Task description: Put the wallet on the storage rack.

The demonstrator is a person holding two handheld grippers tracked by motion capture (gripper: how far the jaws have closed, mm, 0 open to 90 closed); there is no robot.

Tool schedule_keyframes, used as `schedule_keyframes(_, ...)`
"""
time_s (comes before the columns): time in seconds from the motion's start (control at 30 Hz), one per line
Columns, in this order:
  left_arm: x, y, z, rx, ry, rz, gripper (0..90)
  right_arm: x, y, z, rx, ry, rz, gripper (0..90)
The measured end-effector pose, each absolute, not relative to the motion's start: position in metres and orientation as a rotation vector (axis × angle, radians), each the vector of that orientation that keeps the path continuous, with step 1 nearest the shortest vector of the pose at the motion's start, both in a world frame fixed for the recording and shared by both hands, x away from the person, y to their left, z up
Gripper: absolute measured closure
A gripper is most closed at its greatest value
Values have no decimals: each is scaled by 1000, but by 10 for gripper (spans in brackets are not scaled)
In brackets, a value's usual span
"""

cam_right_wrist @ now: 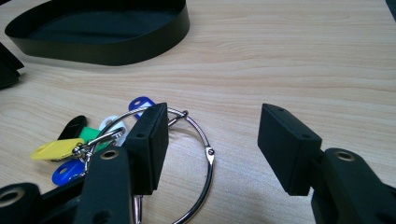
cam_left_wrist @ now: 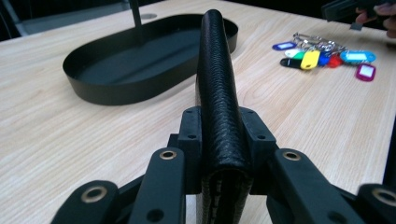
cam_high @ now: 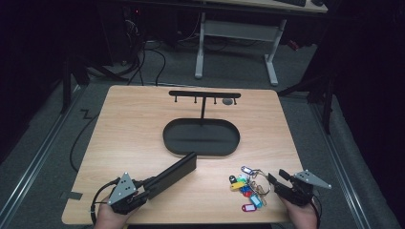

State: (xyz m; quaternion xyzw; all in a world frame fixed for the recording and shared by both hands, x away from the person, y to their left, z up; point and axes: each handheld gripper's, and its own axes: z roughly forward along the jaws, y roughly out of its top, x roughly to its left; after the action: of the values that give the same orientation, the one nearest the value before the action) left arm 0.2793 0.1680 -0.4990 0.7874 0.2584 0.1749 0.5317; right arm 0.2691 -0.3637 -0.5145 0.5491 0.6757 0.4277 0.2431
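left tool [cam_left_wrist: 219,140] clenched on black leather wallet [cam_left_wrist: 217,84], held edge-up just short of the oval tray [cam_left_wrist: 93,88] | wallet: light, soft, grippy; hold mid-spine | right tool [cam_right_wrist: 212,144] released over key ring [cam_right_wrist: 205,154], tags [cam_right_wrist: 60,148] toward wallet | rack pegs above tray hard to make out

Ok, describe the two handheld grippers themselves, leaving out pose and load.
Both are black two-jaw tools. The left gripper and right gripper each carry a grey three-cornered plate on top and trail a black cable. Up close, the flat rectangular pads sit on linkage arms with brass-ringed pivot holes.
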Motion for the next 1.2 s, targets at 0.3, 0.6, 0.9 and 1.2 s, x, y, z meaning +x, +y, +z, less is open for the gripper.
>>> schedule_keyframes(0.3, 278, 162, -492, 1855, 522, 488, 738, 262, -361, -512, 1474, 1864, 1165, 439)
schedule_keyframes(0.6, 296, 145, -477, 1846, 463, 553, 740, 250, -366, -511, 1470, 1856, 1159, 440)
schedule_keyframes(0.9, 326, 115, -457, 1927, 334, 621, 742, 256, -370, -512, 1478, 1852, 1186, 441)
schedule_keyframes(1.2, 348, 86, -453, 2009, 187, 667, 742, 252, -378, -509, 1488, 1810, 1199, 441)
